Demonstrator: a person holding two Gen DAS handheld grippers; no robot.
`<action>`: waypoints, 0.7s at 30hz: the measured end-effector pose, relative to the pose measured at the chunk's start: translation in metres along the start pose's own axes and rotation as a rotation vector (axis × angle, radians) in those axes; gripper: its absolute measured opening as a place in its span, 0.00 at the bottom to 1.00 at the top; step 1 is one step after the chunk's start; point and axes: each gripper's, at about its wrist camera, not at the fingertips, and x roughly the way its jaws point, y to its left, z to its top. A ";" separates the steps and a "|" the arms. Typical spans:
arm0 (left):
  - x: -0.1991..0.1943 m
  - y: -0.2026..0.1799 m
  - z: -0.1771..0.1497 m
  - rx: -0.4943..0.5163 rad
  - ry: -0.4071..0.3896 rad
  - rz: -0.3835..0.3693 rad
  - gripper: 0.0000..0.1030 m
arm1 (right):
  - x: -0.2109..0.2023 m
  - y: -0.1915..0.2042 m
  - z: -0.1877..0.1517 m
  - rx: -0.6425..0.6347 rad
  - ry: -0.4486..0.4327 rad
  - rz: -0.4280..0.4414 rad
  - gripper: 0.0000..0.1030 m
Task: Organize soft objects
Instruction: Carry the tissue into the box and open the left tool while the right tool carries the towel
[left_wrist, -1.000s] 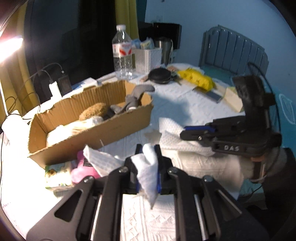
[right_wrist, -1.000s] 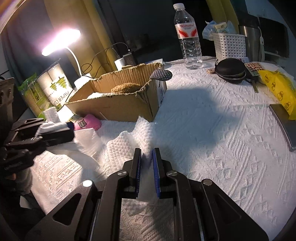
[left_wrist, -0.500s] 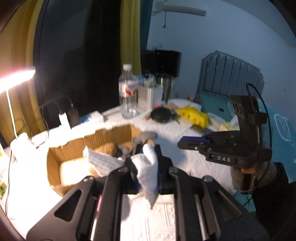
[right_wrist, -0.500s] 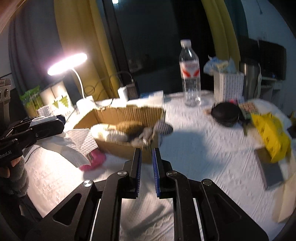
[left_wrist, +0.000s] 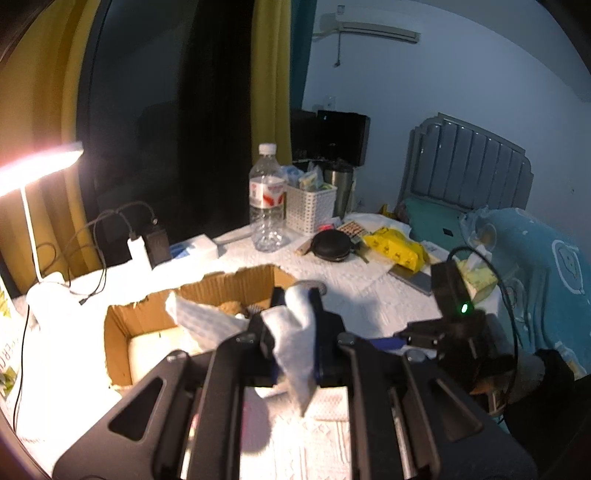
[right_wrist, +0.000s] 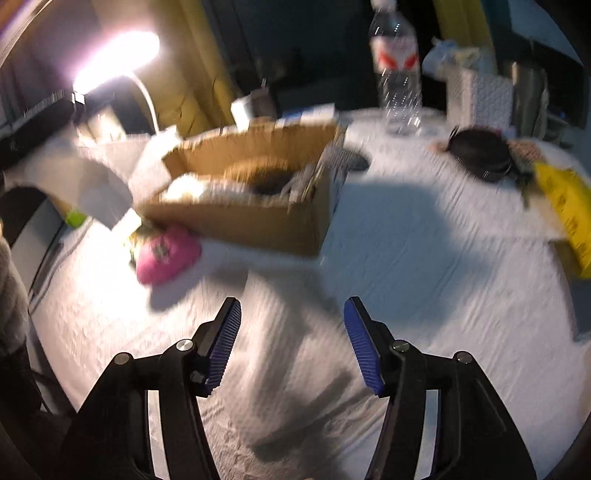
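My left gripper is shut on a white paper towel and holds it up in the air in front of an open cardboard box. The towel also hangs blurred at the left of the right wrist view. The box holds a brown fuzzy item, a white soft item and a grey item. A pink soft object lies on the cloth by the box's near corner. My right gripper is open and empty above the white tablecloth; it shows in the left wrist view.
A water bottle, a white basket, a black round case and a yellow pouch stand behind the box. A lit desk lamp and cables are at the left. A blue-covered chair is at the right.
My left gripper has lifted the paper towel off the table and up over the box. My right gripper has let go of the towel, opened wide and swung down toward the cloth.
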 end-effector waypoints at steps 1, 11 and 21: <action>0.000 0.002 -0.002 -0.006 0.004 0.001 0.12 | 0.005 0.004 -0.004 -0.014 0.022 -0.012 0.60; -0.014 0.006 -0.003 -0.010 -0.021 0.008 0.12 | 0.015 0.025 -0.021 -0.079 0.012 -0.106 0.06; -0.015 0.004 0.019 0.011 -0.053 0.035 0.12 | -0.031 0.012 0.008 -0.041 -0.150 -0.056 0.06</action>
